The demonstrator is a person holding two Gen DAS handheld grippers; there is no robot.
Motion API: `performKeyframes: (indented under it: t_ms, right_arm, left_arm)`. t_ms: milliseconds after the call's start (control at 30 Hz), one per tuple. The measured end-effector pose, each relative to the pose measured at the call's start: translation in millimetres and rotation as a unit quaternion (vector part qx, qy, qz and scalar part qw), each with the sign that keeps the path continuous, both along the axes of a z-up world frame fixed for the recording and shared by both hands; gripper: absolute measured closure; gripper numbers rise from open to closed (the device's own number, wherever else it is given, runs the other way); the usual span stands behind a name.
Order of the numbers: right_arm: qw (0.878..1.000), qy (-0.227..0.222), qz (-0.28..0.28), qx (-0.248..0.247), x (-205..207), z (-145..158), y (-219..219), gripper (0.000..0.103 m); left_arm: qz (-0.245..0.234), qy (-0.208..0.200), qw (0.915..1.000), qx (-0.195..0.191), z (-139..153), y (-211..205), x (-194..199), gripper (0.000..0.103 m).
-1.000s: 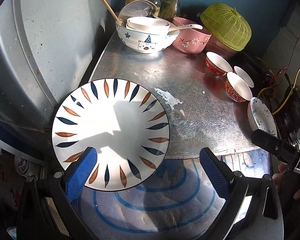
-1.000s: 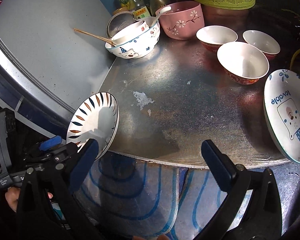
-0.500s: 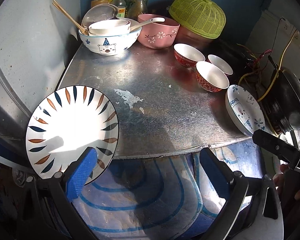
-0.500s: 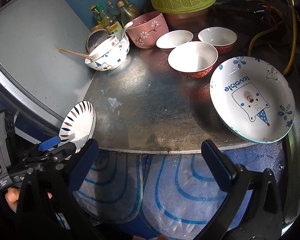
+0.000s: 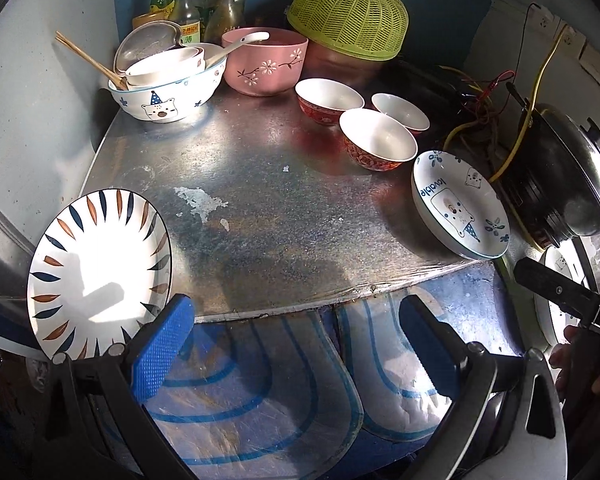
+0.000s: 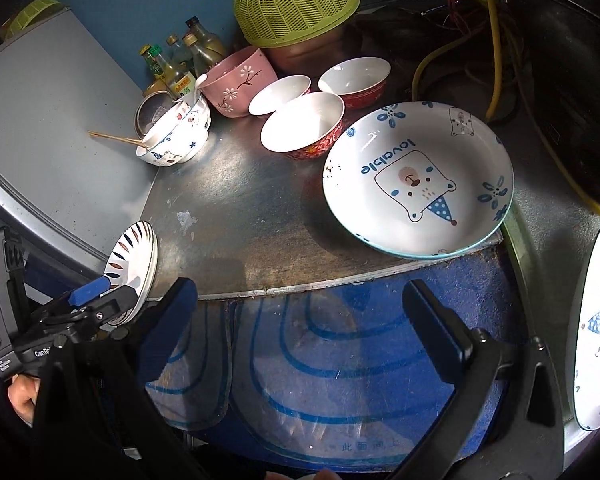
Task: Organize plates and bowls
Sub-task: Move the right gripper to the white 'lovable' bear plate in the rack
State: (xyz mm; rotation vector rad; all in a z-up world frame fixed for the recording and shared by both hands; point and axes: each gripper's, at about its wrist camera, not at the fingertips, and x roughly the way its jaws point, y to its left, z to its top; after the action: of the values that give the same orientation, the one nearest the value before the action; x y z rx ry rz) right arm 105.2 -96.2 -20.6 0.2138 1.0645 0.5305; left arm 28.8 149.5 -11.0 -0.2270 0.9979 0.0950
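Note:
A white plate with blue and orange leaf marks (image 5: 100, 264) sits tilted at the metal table's (image 5: 284, 216) front-left corner, overhanging the edge; what bears it is hidden. My left gripper (image 5: 296, 340) is open, with its left finger just beside the plate's lower rim. From the right wrist view, the same plate (image 6: 134, 260) and left gripper (image 6: 100, 296) are close together. A bear plate (image 6: 416, 176) lies at the table's front right. My right gripper (image 6: 300, 320) is open and empty below the table edge. Three red bowls (image 5: 376, 144) stand behind the bear plate.
At the back are a bear bowl (image 5: 168, 92) stacked with smaller bowls and chopsticks, a pink bowl (image 5: 264, 64) with a spoon, bottles and a green mesh cover (image 5: 348, 16). Wires and a cooker (image 5: 560, 184) crowd the right. A second bear plate (image 6: 596, 360) lies far right.
The left gripper has drawn back and turned right, so the leaf plate has slid to the left of its view. The right gripper has moved right, toward the bear plate.

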Motion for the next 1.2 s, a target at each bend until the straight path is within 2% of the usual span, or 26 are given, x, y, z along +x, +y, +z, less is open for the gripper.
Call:
performKeyframes:
  t_ms: [367,667,1000,1200]
  right_arm:
    - [0.998,0.003,-0.07,0.004,-5.9,-0.5,-66.3,0.0]
    - [0.99,0.006,-0.139,0.005,-16.4,-0.4,-126.0,0.0]
    - [0.972,-0.001,-0.233,0.0,-36.4,-0.7,-206.8,0.0]
    - [0.961,-0.02,-0.274,0.001,-42.6,2.4,-256.4,0.0]
  left_arm:
    - [-0.055,0.007,0.9984,0.003,-0.5,-49.5,21.3,0.0]
    - [-0.119,0.018,0.9927,-0.002,-5.8,-103.0,40.6,0.0]
    - [-0.206,0.035,0.9773,-0.035,-11.4,-181.6,65.4,0.0]
    - [-0.25,0.04,0.9665,-0.045,-15.2,-227.6,76.9,0.0]
